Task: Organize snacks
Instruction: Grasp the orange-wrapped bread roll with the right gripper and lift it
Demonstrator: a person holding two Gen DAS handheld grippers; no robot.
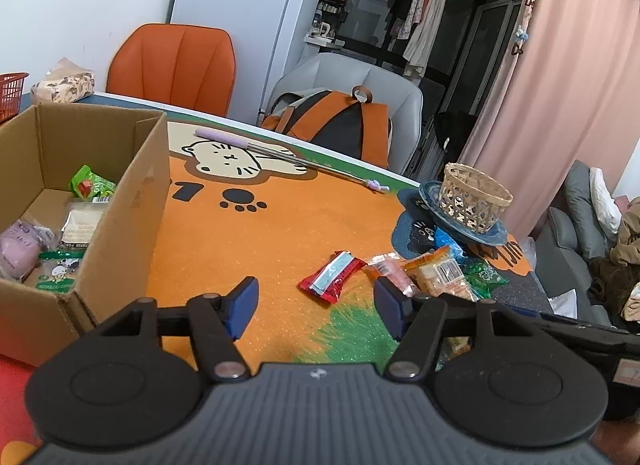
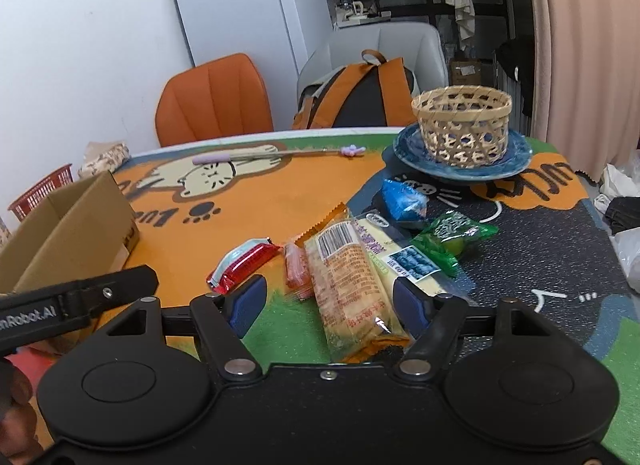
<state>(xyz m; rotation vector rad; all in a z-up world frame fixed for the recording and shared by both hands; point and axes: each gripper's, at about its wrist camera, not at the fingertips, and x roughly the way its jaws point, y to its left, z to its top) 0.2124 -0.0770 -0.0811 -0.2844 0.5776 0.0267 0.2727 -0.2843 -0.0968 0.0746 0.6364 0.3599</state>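
Long orange snack packet lengthwise between spread right tool, barcode end away.

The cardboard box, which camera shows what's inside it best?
The left wrist view: it looks into the cardboard box and shows several snack packets on its floor. The right wrist view catches only the box's outer wall and flap, with the contents hidden.
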